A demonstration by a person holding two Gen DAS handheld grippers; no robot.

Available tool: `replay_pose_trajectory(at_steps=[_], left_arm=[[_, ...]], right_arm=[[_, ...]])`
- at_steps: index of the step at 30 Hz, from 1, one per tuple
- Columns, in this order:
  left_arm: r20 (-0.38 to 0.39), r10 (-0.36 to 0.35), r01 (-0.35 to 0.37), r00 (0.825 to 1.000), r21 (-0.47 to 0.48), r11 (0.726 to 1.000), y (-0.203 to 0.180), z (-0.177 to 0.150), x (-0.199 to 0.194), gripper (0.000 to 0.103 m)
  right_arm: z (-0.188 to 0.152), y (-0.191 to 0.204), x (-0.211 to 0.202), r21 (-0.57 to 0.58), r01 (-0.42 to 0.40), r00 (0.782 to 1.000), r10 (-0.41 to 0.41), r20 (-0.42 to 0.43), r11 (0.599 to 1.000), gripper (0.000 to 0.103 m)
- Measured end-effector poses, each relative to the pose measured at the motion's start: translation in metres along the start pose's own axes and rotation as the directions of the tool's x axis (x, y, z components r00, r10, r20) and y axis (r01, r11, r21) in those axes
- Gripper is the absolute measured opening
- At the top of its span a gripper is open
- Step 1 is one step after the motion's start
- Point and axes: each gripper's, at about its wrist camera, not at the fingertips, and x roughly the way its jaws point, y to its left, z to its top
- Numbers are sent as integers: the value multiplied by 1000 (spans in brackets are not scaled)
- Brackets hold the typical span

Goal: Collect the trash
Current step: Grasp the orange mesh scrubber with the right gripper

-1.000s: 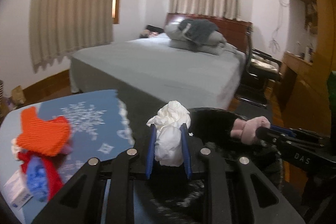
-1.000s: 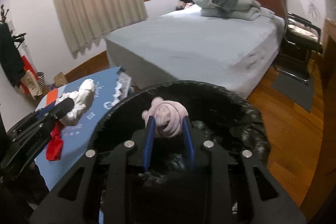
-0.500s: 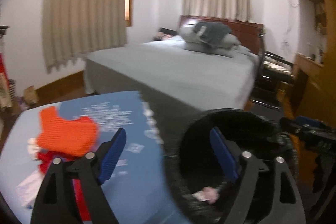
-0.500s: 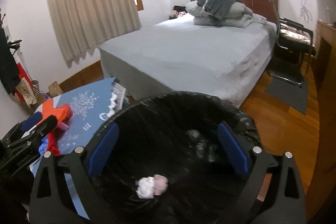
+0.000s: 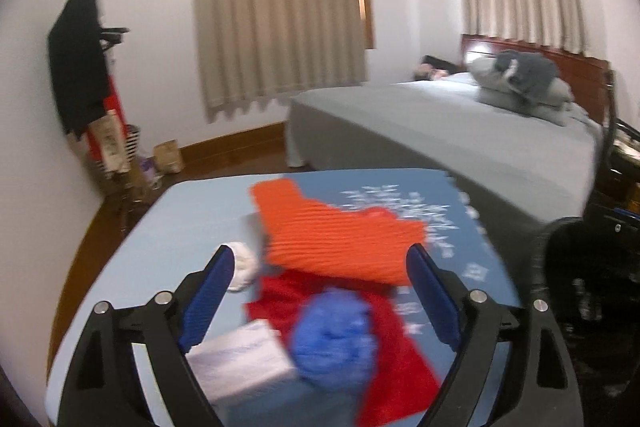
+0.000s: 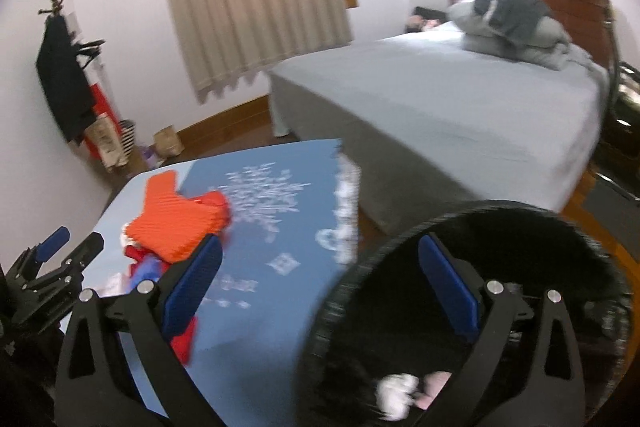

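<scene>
My left gripper (image 5: 320, 291) is open and empty above the blue table (image 5: 188, 211). Between its fingers lie an orange knitted cloth (image 5: 336, 231), a red cloth (image 5: 396, 359), a blue crumpled wad (image 5: 332, 339), a white box (image 5: 240, 363) and a white wad (image 5: 244, 267). My right gripper (image 6: 320, 287) is open and empty over the edge of the black-lined trash bin (image 6: 520, 227). A white wad (image 6: 396, 391) and a pink wad (image 6: 434, 385) lie inside the bin. The left gripper (image 6: 66, 243) also shows at the left of the right wrist view.
A grey bed (image 5: 440, 119) with folded bedding stands behind the table. A coat rack (image 5: 80, 67) with dark clothes, bags and a box stand by the left wall. A black chair (image 5: 616, 155) is at the right. The bin (image 5: 580, 287) stands right of the table.
Both grippers opened and dropped their white and pink wads into the bin. Both then swung left, the left one over the table's pile of items.
</scene>
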Motion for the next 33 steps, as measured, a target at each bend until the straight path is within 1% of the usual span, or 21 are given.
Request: replay_pose_trajectory(at_steps=[3,9,12,16,23,24,26,27,29,30,32,33], left_arm=[[-6,41,-41,999,-8,999,17,-2,8,86],[-30,78,-79,996,-34,996,40,-7,27,86],[-42,87,-89,995,-49,995,51,-11,34,86],[-49,98,-100,994,-47,994,55,-16,37,86],[-60,103,-106,993,-59,993,65,-22,41,86],[-61,104,-108,993,-58,992,65,-23,42,86],[-65,105,-108,992,-59,992,66,-24,42,86],[-67,103,-107,992,-60,992,67,-24,43,86],[-69,103,-107,992,-61,992,69,-25,43,86],[-70,103,-107,992,-62,992,69,-25,43,86],[-69,100,-105,993,-64,992,69,-24,43,86],[-69,99,-104,993,-63,993,68,-23,42,86]], right_arm=[[5,27,24,-20,-45,999,45,-24,999,96],[8,69,65,-77,-99,992,93,-79,992,96],[7,79,83,-78,-118,987,108,-117,990,96],[1,93,108,-81,-141,976,124,-181,987,96],[-7,109,127,-98,-171,961,144,-236,980,95],[-8,110,128,-99,-176,960,149,-239,979,93],[-9,113,129,-103,-196,954,165,-249,975,78],[-10,114,130,-100,-208,950,176,-260,973,75],[-11,114,130,-87,-228,942,197,-270,970,65],[-11,113,130,-78,-240,939,211,-273,968,62],[-10,112,128,-70,-260,933,231,-276,963,50],[-10,112,127,-69,-266,931,238,-277,962,46]])
